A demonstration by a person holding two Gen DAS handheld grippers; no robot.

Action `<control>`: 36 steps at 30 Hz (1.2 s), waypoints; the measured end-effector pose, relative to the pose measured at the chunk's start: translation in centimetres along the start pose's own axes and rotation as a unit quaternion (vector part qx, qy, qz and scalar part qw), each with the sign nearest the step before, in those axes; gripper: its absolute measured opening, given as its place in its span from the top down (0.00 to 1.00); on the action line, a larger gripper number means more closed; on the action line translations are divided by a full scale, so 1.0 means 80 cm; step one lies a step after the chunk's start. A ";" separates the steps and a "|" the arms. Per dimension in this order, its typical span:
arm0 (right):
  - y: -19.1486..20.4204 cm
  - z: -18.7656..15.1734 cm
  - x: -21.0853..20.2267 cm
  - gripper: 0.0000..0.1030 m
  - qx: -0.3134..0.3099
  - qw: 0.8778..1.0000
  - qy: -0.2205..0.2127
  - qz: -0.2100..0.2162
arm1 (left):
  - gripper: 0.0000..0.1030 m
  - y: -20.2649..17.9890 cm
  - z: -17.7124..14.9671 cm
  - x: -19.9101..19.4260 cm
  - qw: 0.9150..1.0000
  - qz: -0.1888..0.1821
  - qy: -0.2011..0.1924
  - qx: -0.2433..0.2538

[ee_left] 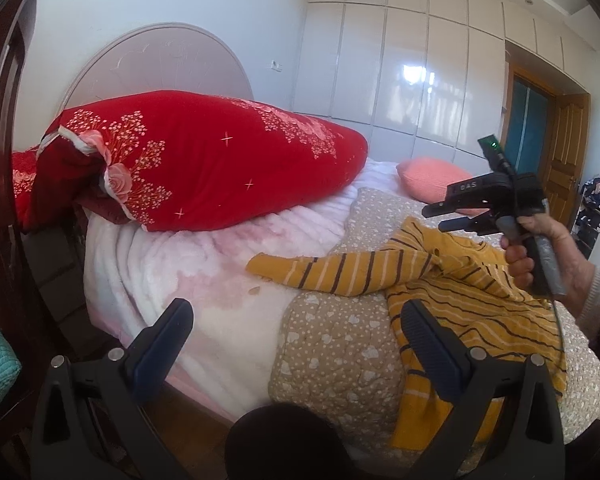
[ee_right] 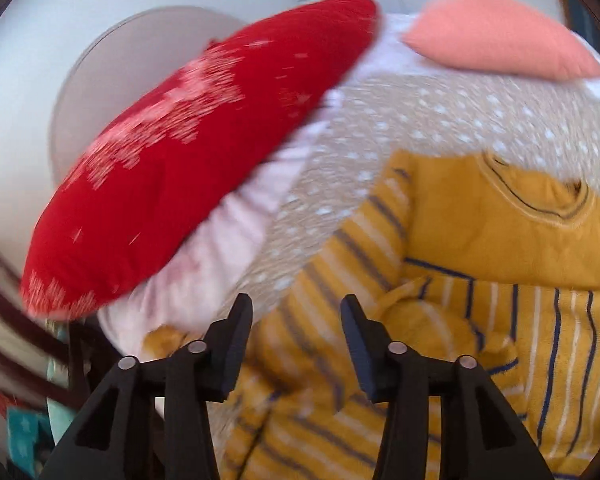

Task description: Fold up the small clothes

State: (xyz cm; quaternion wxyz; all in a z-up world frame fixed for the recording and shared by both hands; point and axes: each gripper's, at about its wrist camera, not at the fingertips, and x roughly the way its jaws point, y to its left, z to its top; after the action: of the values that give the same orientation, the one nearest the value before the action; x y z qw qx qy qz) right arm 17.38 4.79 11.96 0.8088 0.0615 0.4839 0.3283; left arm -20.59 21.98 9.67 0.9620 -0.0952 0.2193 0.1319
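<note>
A small mustard-yellow top with dark and white stripes (ee_left: 468, 300) (ee_right: 500, 240) lies rumpled on the bed, one sleeve (ee_left: 332, 272) stretched out to the left. My left gripper (ee_left: 296, 320) is wide open and holds nothing. It hovers over the bed's near edge, its right finger (ee_left: 424, 328) just over the top's lower hem. My right gripper (ee_right: 296, 304) is open with nothing between its pads and points down over the striped sleeve. In the left wrist view a hand holds that right gripper (ee_left: 448, 216) above the top's collar end.
A big red floral quilt roll (ee_left: 204, 160) (ee_right: 188, 152) lies at the head of the bed by the pale headboard (ee_left: 160, 60). A coral pillow (ee_left: 432, 178) (ee_right: 500, 36) sits further back. Under the top lie a beige dotted quilt (ee_left: 332, 344) and a pink fleece blanket (ee_left: 204, 264).
</note>
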 end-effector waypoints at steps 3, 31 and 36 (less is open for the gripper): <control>0.058 -0.028 0.011 0.45 -0.072 0.997 0.033 0.017 | 0.00 0.010 -0.004 0.002 1.000 0.012 0.008 -0.006; 0.210 0.073 -0.132 0.84 -0.203 0.967 -0.140 -0.063 | 0.00 0.028 0.013 -0.025 0.999 -0.003 -0.022 -0.028; 0.076 0.043 -0.196 0.84 -0.131 0.978 -0.133 -0.092 | 0.00 -0.002 0.017 -0.021 1.000 -0.018 -0.019 -0.003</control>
State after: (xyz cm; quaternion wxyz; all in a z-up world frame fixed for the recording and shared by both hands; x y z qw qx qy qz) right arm 12.35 0.99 27.94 0.8938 -0.0466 0.3281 0.3021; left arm -21.49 21.77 11.63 0.9679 -0.0998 0.1992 0.1166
